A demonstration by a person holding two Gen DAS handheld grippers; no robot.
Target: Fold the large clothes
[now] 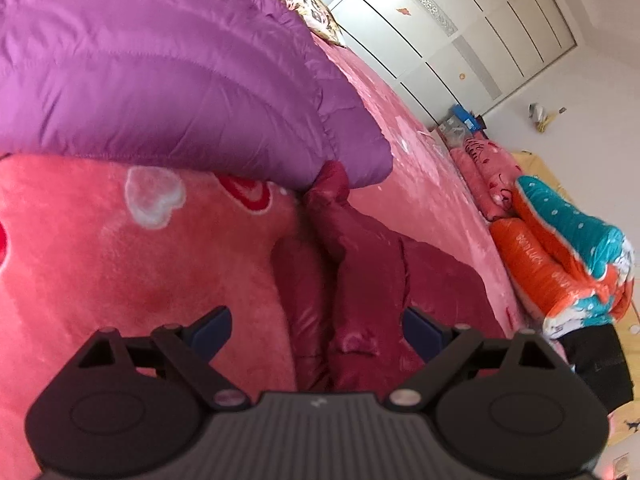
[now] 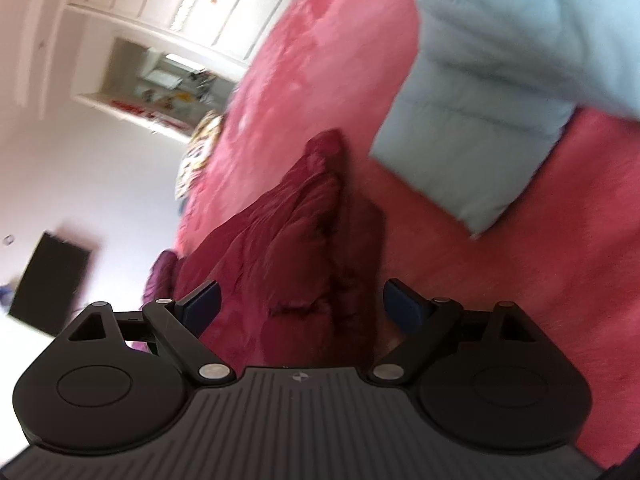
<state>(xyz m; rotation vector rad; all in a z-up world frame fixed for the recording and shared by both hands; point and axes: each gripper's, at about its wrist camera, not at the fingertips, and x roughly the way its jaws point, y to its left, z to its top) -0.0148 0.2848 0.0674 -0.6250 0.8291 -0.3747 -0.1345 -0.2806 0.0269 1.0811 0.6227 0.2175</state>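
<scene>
A dark red padded garment lies crumpled on the pink bed cover. My left gripper hovers open just over its near end, the fabric lying between and below the blue pads without being pinched. In the right wrist view the same dark red garment runs away from my right gripper, which is open above it. A purple quilted jacket lies beyond the red one, its hem overlapping the red garment's far tip. A pale blue puffer jacket lies on the bed to the right.
Folded orange and teal bedding sits at the bed's right edge beside a pink bundle. White wardrobe doors stand behind. A patterned pillow and a dark box on the floor show at left.
</scene>
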